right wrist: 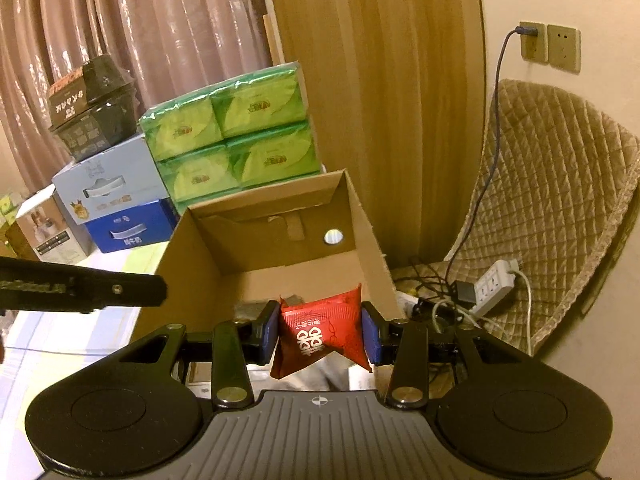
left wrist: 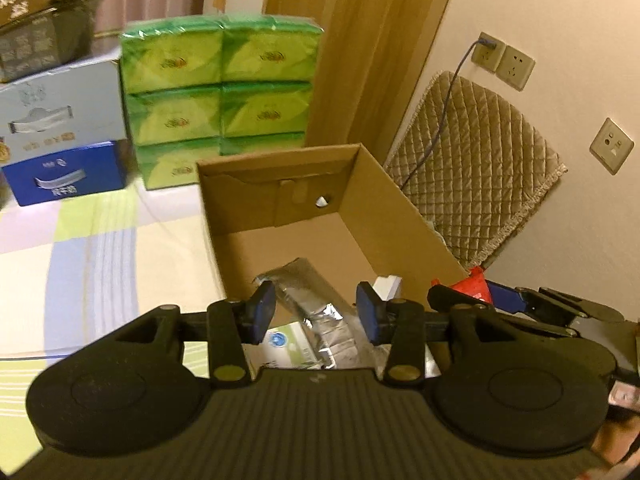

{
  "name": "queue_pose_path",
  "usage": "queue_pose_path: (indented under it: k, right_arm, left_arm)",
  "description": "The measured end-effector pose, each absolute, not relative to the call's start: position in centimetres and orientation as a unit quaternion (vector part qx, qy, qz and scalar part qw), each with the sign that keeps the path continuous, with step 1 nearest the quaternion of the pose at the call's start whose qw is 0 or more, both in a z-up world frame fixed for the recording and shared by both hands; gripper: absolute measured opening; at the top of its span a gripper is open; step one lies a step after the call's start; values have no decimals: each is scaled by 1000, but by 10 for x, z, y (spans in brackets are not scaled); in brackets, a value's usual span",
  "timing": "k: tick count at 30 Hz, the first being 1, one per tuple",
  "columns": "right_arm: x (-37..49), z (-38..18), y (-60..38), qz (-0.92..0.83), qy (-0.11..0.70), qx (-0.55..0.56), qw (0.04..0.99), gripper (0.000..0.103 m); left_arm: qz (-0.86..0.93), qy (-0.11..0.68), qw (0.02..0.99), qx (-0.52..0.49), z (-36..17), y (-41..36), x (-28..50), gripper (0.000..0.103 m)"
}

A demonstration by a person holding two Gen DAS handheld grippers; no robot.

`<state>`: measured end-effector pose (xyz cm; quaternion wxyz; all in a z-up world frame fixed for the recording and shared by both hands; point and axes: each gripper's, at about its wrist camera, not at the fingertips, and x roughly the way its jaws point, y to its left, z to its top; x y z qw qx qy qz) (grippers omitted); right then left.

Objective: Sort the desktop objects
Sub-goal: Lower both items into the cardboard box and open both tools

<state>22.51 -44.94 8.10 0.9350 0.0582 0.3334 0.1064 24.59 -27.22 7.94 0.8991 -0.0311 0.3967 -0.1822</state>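
Right gripper (right wrist: 320,330) clenched on red packet (right wrist: 320,328), poised over box (right wrist: 200,264) for drop; left gripper (left wrist: 316,312) released, foil pouch (left wrist: 312,300) below, 12 o'clock inside box

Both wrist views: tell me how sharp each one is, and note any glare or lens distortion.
Left wrist view: motion-blurred, the green tissue packs and the blue box smeared; glare on the silver foil pouch in the cardboard box. Right wrist view: sharper, print on the red packet legible. Both: warm dim light, fisheye bending the wooden door frame, dark corners.
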Motion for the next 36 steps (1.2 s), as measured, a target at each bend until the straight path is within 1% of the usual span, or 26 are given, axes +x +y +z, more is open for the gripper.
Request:
queue_pose_path:
  k: [6,12,13,14,16,17,19,23,26,28,29,31,33,36]
  right_arm:
    - [224,83,-440,114,334,57,934,39]
    - [223,82,-435,116,336,62,933,40]
    - [223,82,-435,117,337,65,932,47]
    - [223,82,-436,115,337,70,932,50]
    - [222,83,-438,110,336,77,932,63]
    - [221,84,-440,108,334,80,933,65]
    - [218,87,-442,105,330,81,935,67]
    - [211,90,-447,102,331,85,934,68]
    - [204,92,-449,98,331,83,935,71]
    - [198,94,-451,96,332,84,935,75]
    - [195,94,-451,96,332,85,935,76]
    - [188,96,-453,96,332,84,935,80]
    - [180,100,-454,96,332,81,935,83]
    - [168,107,-455,95,333,76,935,91]
  left_arm:
    - [-174,392,903,-22,82,-258,234,41]
    - [-169,390,905,-17,81,-252,225,48]
    - [-169,390,905,-16,81,-251,225,49]
    - [-169,389,905,-14,80,-251,224,49]
    - [-168,389,906,-13,80,-250,222,51]
    - [-168,389,906,-12,80,-250,221,52]
    - [-167,388,906,-13,80,-249,219,59]
    - [-164,387,907,-12,81,-245,212,65]
    - [-162,387,908,-10,81,-243,205,71]
    - [-159,385,909,-10,82,-241,199,77]
    - [-158,384,910,-9,83,-240,196,79]
    - [-153,381,912,-8,84,-238,189,86]
    - [-149,378,914,-9,85,-234,180,91]
    - [-144,368,918,-4,87,-230,164,99]
